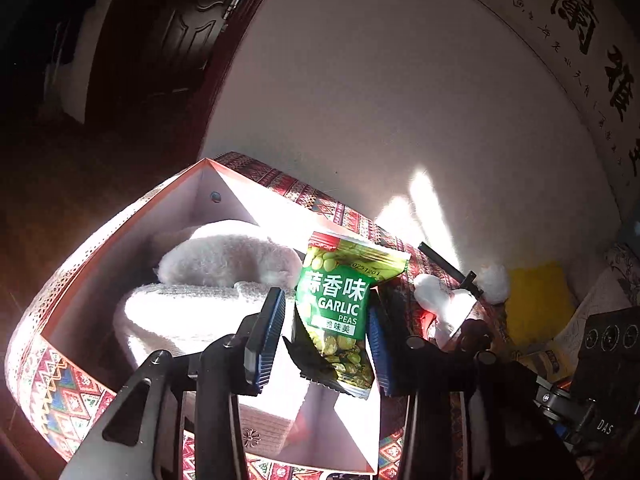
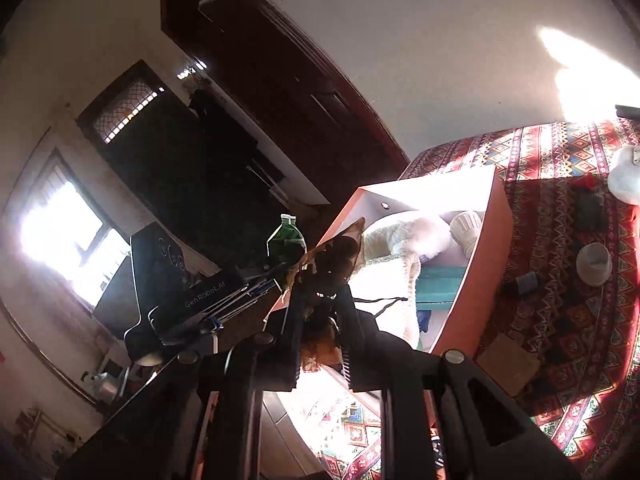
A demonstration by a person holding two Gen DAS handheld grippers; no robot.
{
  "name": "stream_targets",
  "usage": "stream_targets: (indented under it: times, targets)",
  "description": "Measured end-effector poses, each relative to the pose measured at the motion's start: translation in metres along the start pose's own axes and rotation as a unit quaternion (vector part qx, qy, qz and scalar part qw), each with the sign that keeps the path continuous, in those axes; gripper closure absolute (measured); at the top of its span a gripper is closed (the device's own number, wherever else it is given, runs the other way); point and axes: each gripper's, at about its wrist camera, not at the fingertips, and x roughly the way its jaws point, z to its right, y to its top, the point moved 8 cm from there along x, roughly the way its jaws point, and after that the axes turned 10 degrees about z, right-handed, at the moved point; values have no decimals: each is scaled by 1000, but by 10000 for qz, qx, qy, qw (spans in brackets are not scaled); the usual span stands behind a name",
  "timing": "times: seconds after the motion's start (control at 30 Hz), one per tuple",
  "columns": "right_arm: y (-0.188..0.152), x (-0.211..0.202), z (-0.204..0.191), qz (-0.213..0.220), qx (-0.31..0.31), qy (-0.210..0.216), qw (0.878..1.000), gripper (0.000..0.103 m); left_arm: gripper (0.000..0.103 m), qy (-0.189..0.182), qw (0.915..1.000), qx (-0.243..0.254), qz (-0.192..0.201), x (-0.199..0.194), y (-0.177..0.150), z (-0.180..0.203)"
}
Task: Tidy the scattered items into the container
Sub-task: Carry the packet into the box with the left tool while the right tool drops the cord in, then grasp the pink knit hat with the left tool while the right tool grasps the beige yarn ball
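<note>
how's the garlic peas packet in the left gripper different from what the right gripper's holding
The garlic peas packet is bright green with clear lettering; the right gripper's packet is brownish, backlit, its print unreadable. The green one sits loose between spread fingers; the brown one is pinched tight. Both hang over the patterned box.

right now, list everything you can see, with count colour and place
garlic peas packet: 1, green, between the left fingers above the box
box: 1, orange outside, white inside, on the patterned cloth
fluffy items: several, white, inside the box
brown packet: 1, brown, in the right gripper
cloth: 1, red patterned, under the box
bottle: 1, green, beyond the box
cup: 1, white, on the cloth
left gripper: black, blue pads, open
right gripper: black, shut
</note>
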Motion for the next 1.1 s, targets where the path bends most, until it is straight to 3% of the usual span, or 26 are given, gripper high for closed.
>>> stream_targets:
  times: [0.03, 0.07, 0.1, 0.2, 0.33, 0.63, 0.77, 0.9, 1.1]
  targets:
    - [-2, 1, 0, 18, -29, -85, 10000, 46, 27, 23, 10000, 13, 74, -2, 1, 0]
    - [-3, -1, 0, 100, -22, -118, 9999, 35, 19, -6, 9999, -2, 160, -5, 3, 1]
    - [-4, -5, 0, 177, -21, -128, 9998, 29, 19, -63, 9997, -27, 235, -10, 4, 1]
    - [-7, -14, 12, 233, 81, -185, 9995, 29, 17, -182, 9991, -116, 371, -16, 9, 3]
    - [-4, -32, 35, 289, 323, -281, 9987, 29, 17, -252, 9992, -131, 270, -11, 3, 9]
    - [-4, -123, 117, 856, 897, -828, 9888, 26, 17, -428, 9969, 664, -43, 5, -28, 74]
    - [-7, -179, 172, 1206, 1395, -1211, 9754, 25, 17, -644, 9927, 969, -327, 19, -52, 113]
    - [-6, -232, 225, 1655, 2098, -1421, 9531, 24, 17, -829, 9865, 1291, -569, 34, -76, 150]
    - [1, -300, 268, 2245, 2434, -1696, 9282, 20, 17, -965, 9758, 1710, -958, 57, -117, 194]
